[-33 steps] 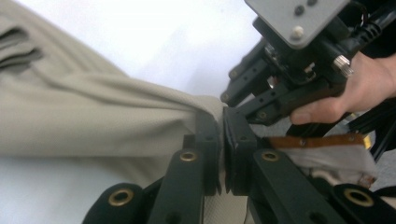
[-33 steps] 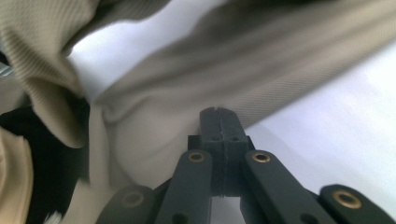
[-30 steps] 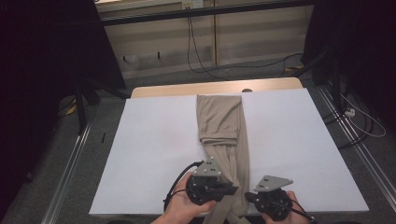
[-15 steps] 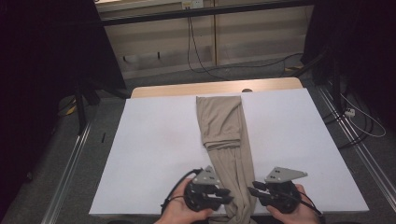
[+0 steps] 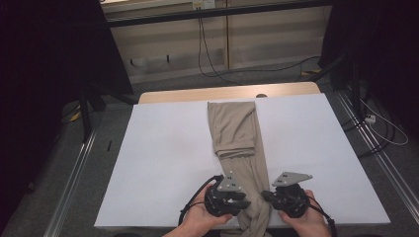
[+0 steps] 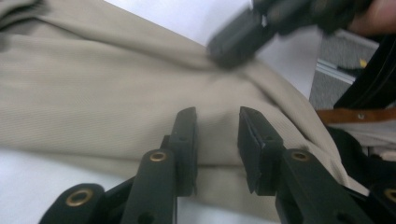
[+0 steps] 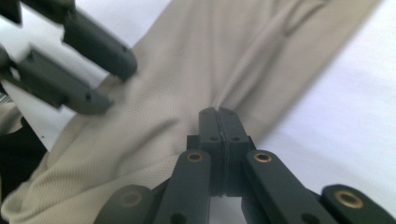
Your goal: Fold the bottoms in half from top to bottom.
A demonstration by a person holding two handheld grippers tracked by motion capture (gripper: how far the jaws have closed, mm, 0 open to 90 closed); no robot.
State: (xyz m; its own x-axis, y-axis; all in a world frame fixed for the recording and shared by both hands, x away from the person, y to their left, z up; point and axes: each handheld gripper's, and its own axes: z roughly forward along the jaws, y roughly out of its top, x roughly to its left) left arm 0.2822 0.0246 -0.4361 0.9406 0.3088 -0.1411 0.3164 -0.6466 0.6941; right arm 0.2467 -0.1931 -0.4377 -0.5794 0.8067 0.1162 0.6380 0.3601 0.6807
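Two tools at near end of beige garment (image 5: 237,143) on worktop (image 5: 163,153): left tool (image 6: 216,140) has been opening, cloth unpinched; right tool (image 7: 218,122) clenched, whether on fabric unclear. Regrip left lower, on the edge fold.

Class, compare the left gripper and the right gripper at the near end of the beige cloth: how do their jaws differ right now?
The left gripper has a gap between its jaws, which have just been opening, with the beige cloth behind it; the right gripper has its jaws pressed together. In the high view, the left gripper lies on the cloth's left edge, the right gripper beside its right edge. Both are black, hand-held and near the white table front edge.
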